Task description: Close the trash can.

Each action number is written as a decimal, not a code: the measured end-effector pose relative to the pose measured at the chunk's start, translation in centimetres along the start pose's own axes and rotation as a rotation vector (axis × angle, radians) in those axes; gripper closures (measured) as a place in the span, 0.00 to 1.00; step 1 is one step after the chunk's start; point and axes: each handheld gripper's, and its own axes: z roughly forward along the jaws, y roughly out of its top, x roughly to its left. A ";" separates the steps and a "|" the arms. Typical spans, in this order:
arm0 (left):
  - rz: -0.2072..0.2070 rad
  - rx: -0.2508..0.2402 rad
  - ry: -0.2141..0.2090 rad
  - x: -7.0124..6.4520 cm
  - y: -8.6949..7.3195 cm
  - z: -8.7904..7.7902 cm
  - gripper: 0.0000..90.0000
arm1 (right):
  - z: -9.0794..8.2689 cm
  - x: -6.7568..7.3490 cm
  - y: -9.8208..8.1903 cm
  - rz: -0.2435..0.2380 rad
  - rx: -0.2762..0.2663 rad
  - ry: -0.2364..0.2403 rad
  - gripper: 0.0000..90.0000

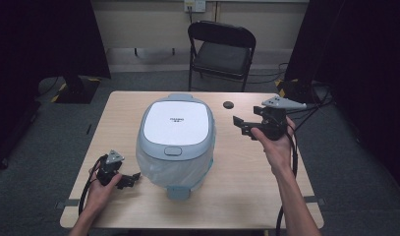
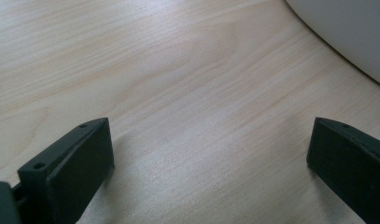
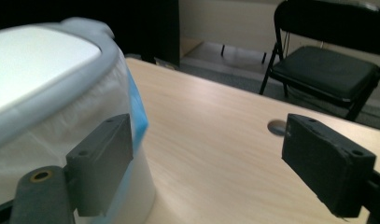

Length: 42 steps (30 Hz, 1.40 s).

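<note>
A white lidded bin lined with a clear bag sits in the middle of the wooden table, its lid down. The left gripper rests low near the table's front left corner, just beside the bin, jaws spread wide. The right gripper hangs toward the back right, jaws likewise apart, gripping nothing.

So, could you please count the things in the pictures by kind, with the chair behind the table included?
Bin with lid and bag liner: 1
Grippers: 2, the left gripper and the right gripper, both open
Table: 1
Folding chair: 1
Total: 5
</note>
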 end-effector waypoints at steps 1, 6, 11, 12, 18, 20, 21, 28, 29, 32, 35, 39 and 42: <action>0.002 0.000 0.002 0.0 0.0 0.0 0.00 | 0.0 -0.2 -0.3 0.000 0.003 -0.005 0.17; 0.002 0.000 0.002 0.0 0.0 0.0 0.00 | -0.1 -1.0 -2.0 0.020 0.033 -0.030 0.17; -0.002 -0.002 -0.001 0.0 0.0 0.0 0.00 | -0.3 -1.8 -4.2 0.020 0.064 -0.069 0.19; 0.002 -0.002 -0.001 0.0 0.0 0.0 0.00 | -0.3 -1.9 -4.6 0.032 0.073 -0.069 0.20; -0.003 -0.001 0.004 0.1 0.0 0.0 0.00 | 0.0 -2.6 -7.7 0.086 0.128 -0.098 0.20; 0.000 0.003 0.007 0.2 0.0 -0.1 0.00 | 0.1 -2.8 -8.6 0.084 0.141 -0.110 0.21; 0.000 0.003 0.008 0.2 0.0 -0.1 0.00 | 0.2 -2.9 -9.0 0.084 0.154 -0.114 0.21; -0.012 -0.002 0.014 0.2 -0.1 -0.1 0.00 | 0.5 -3.8 -11.9 0.098 0.213 -0.148 0.21; -0.013 -0.001 0.015 0.2 -0.1 -0.1 0.00 | 0.4 -3.9 -12.3 0.102 0.216 -0.154 0.21; -0.011 -0.001 0.015 0.2 -0.1 -0.1 0.00 | 0.1 -4.1 -13.3 0.110 0.211 -0.155 0.20; -0.013 -0.002 0.015 0.2 -0.1 -0.1 0.00 | 0.2 -4.3 -14.4 0.109 0.251 -0.163 0.20; -0.016 -0.003 0.014 0.2 -0.1 -0.1 0.00 | 0.1 -4.7 -16.0 0.135 0.290 -0.182 0.21; -0.016 -0.004 0.015 0.2 -0.1 -0.1 0.00 | 0.1 -4.9 -17.1 0.125 0.318 -0.209 0.20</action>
